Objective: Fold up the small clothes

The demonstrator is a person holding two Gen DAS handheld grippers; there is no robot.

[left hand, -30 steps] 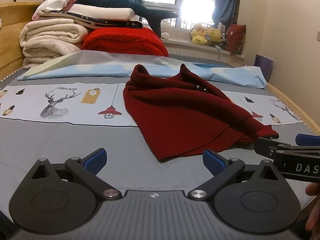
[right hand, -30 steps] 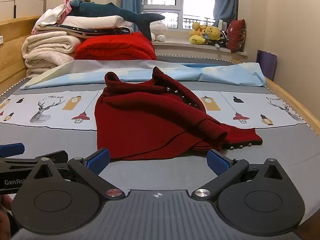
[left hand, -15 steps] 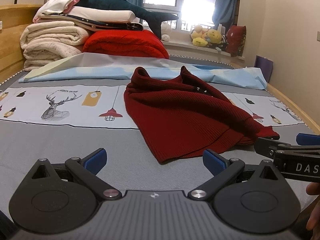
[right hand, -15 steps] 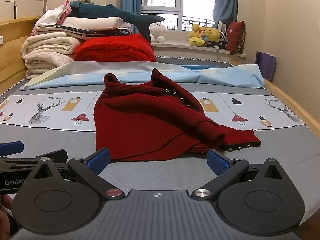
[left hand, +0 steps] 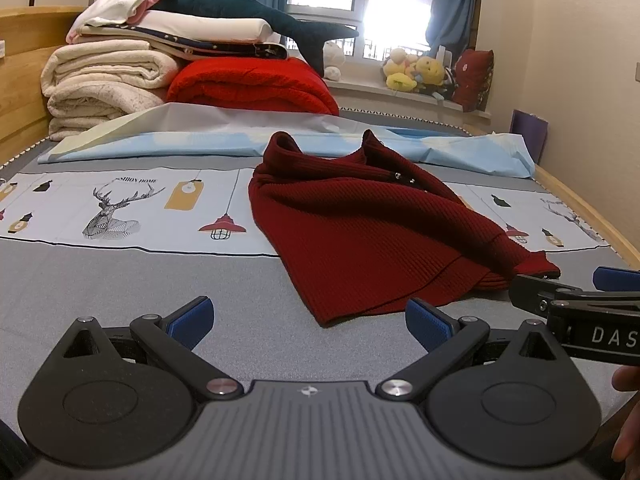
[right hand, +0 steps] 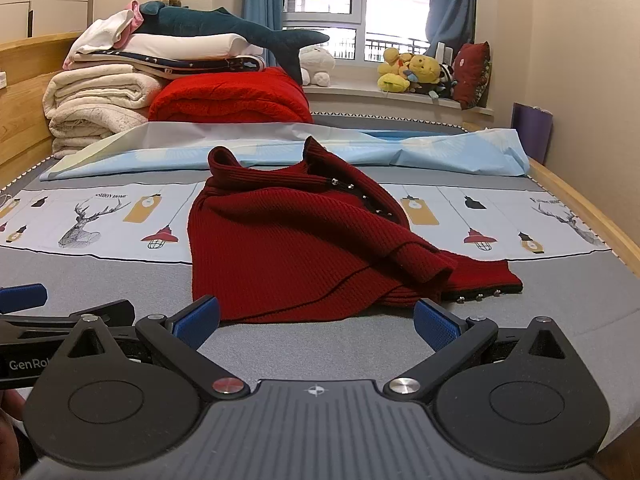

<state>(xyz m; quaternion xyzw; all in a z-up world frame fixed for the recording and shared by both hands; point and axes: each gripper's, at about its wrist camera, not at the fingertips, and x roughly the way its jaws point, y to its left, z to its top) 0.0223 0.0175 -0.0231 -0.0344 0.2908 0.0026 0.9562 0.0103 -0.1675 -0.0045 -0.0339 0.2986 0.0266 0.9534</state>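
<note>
At far left we note a stack of folded cream blankets [left hand: 104, 84] against the wooden headboard, with a teal plush shark [left hand: 256, 16] lying across the top and a folded red blanket [left hand: 252, 88] just beside the stack. A pale blue sheet [left hand: 200, 142] lies across the bed behind the work area.

We record our left gripper [left hand: 308, 318] held low over the grey bed cover [left hand: 120, 276], its blue-padded fingers spread wide with nothing between them. The near hem of the dark red knitted sweater [left hand: 360, 232] lies just ahead of its right finger, not touching it.

The sweater lies crumpled at the middle of the bed, partly on the printed panel of deer and lamps [right hand: 100, 220], collar toward the window, one side doubled over so that a row of small metal studs shows along the edge.

Our right gripper [right hand: 316, 320] is likewise spread wide and empty, with the sweater's hem just beyond its fingertips. At right, plush toys [right hand: 412, 72] sit on the windowsill.
</note>
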